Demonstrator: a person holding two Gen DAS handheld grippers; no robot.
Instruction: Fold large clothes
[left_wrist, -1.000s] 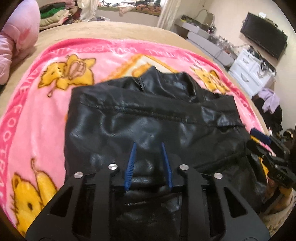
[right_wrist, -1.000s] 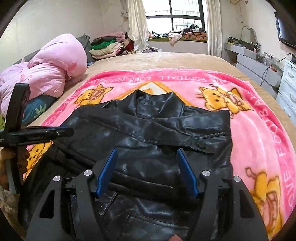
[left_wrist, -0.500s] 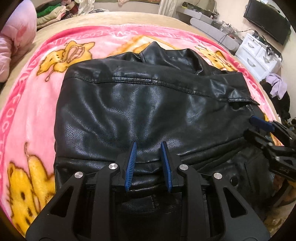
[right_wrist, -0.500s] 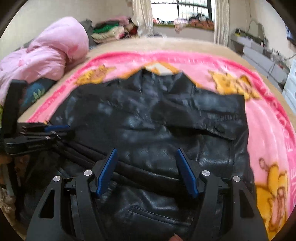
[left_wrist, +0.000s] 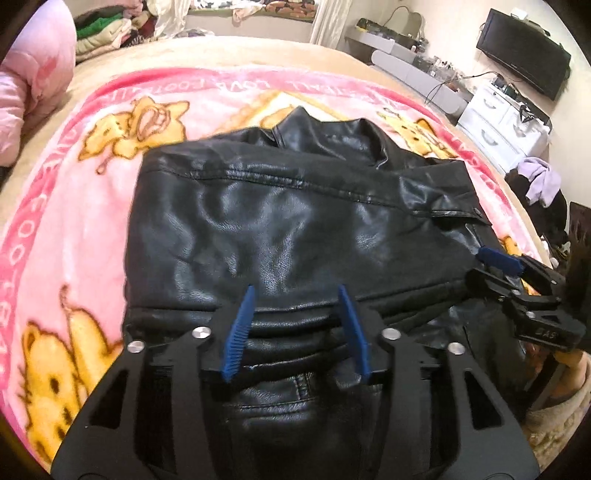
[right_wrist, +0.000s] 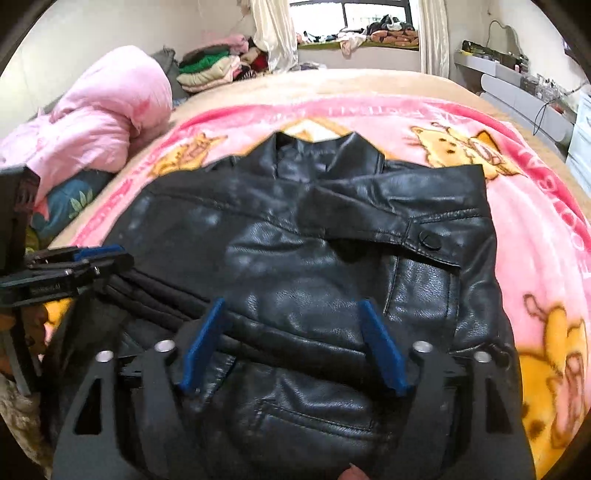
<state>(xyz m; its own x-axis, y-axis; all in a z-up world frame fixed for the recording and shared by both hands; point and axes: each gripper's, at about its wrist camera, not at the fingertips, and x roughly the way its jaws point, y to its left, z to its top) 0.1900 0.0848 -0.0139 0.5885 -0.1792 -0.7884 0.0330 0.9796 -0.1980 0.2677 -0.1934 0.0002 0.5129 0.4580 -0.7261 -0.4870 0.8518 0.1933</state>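
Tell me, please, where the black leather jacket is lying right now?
In both wrist views the black leather jacket lies centred on the pink cartoon blanket, collar toward the window, directly beyond both grippers.

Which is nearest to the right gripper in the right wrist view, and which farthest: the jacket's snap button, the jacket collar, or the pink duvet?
From the right gripper, nearest first:
1. Snap button, ahead and right, on the folded sleeve's cuff.
2. Jacket collar, straight ahead, at the jacket's far end.
3. Pink duvet, far left, beyond the blanket.
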